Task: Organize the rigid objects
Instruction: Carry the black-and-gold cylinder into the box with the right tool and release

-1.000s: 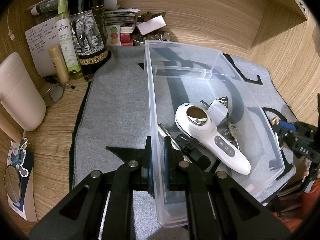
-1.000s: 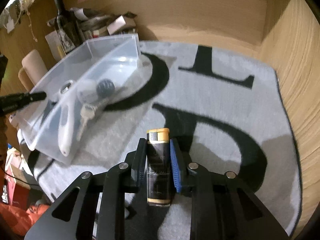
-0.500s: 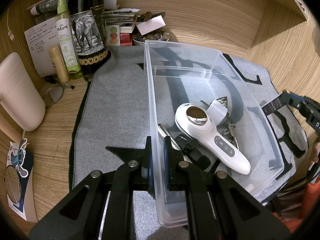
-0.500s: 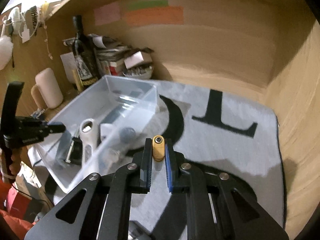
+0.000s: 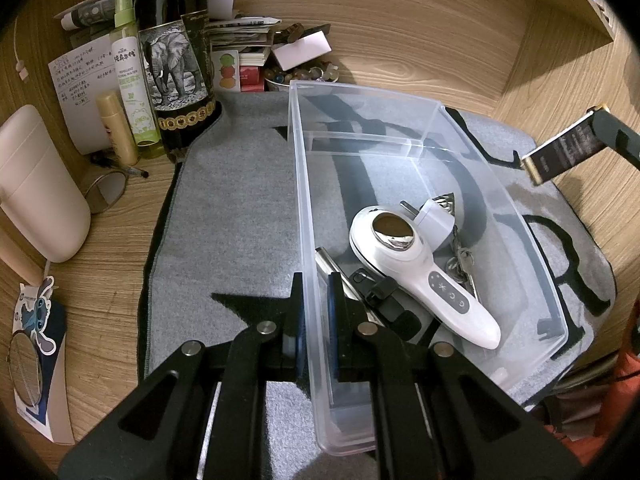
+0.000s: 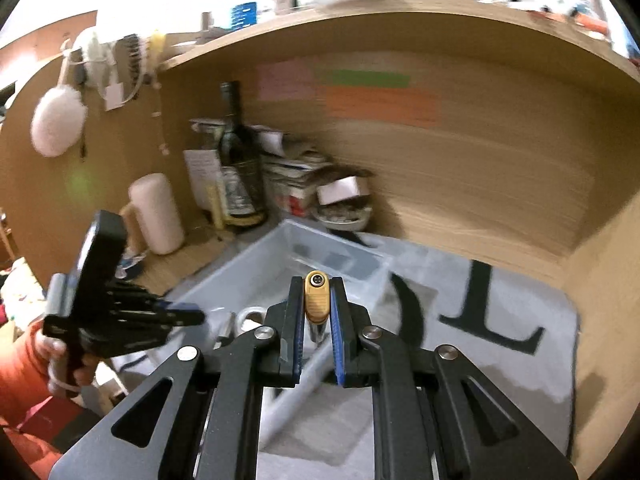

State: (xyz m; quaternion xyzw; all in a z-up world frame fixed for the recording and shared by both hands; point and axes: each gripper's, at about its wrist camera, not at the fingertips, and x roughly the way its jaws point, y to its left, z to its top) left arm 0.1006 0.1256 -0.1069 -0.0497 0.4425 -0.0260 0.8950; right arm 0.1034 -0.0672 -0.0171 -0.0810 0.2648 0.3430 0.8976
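Note:
A clear plastic bin (image 5: pixel 362 93) stands on the grey mat. It holds a white handheld device (image 5: pixel 424 276), a white plug (image 5: pixel 434 218), keys (image 5: pixel 460 264) and a black clip (image 5: pixel 384 300). My left gripper (image 5: pixel 316 288) is shut on the bin's near left wall, one finger inside and one outside. My right gripper (image 6: pixel 316 304) is shut on a black lighter with a gold cap (image 6: pixel 317 294), held in the air above the mat, near the bin (image 6: pixel 320 248). In the left wrist view the lighter (image 5: pixel 560 152) hangs beyond the bin's right wall, gripped by a dark finger (image 5: pixel 612 136).
A dark bottle with an elephant label (image 5: pixel 176 60), a green spray bottle (image 5: pixel 130 80), a cream container (image 5: pixel 36 188) and a bowl of trinkets (image 5: pixel 304 74) crowd the back left. Wooden walls enclose the mat (image 5: pixel 232 208). A hand in an orange sleeve (image 6: pixel 60 364) holds the left gripper (image 6: pixel 120 312).
My right gripper has lifted the lighter off the mat and carried it up toward the bin. The left gripper has kept its hold on the bin wall without moving.

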